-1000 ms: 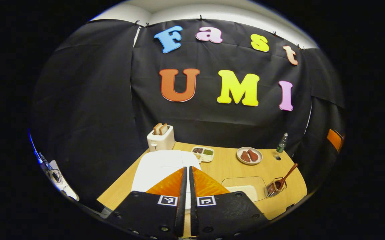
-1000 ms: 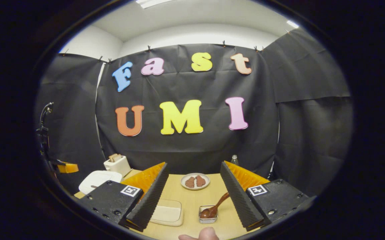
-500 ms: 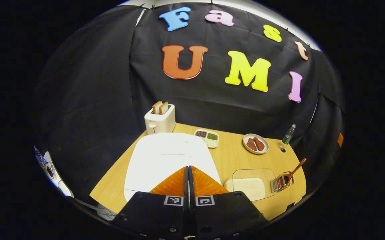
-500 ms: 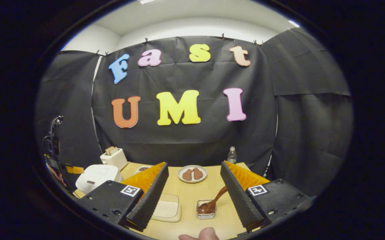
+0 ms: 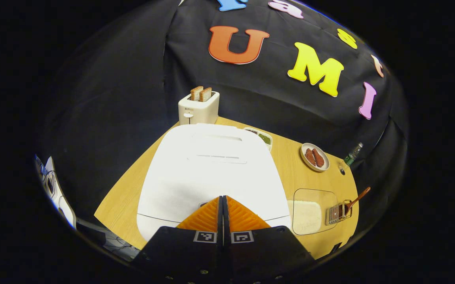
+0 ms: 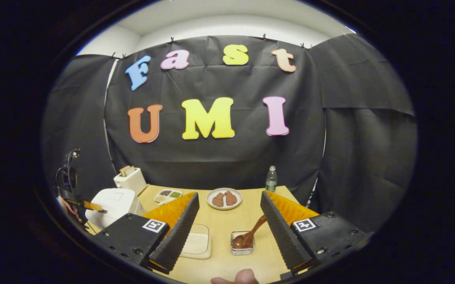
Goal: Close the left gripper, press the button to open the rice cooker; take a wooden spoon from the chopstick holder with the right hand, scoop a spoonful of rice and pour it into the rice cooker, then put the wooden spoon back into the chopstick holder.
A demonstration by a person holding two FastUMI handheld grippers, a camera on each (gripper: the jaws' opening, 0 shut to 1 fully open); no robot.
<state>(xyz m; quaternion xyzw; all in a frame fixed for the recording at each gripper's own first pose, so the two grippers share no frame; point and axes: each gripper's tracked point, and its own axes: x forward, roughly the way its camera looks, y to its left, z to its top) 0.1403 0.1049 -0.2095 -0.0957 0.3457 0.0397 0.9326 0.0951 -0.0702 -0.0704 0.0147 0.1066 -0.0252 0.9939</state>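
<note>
The white rice cooker [image 5: 211,173] sits lid-down on the wooden table, large in the left gripper view. My left gripper [image 5: 222,199] is shut with nothing between its fingers, its tips hovering over the cooker's front edge. To the right stand a clear tub of rice [image 5: 308,215] and a wire chopstick holder [image 5: 338,213] with a wooden spoon [image 5: 357,198] leaning in it. In the right gripper view my right gripper [image 6: 229,203] is open, held above the table short of the chopstick holder [image 6: 242,242] and wooden spoon [image 6: 251,234]. The rice tub [image 6: 196,244] and rice cooker [image 6: 111,203] lie to its left.
A toaster [image 5: 198,108] with two bread slices stands behind the cooker. A compartment tray of beans [image 5: 265,138], a plate with brown pieces [image 5: 315,157] and a small bottle [image 5: 353,152] line the back of the table [image 5: 121,201]. A fingertip [image 6: 237,278] shows at the bottom edge.
My left gripper closed fully and moved forward and down over the rice cooker, which now looms larger. The right gripper drifted slightly, still open.
</note>
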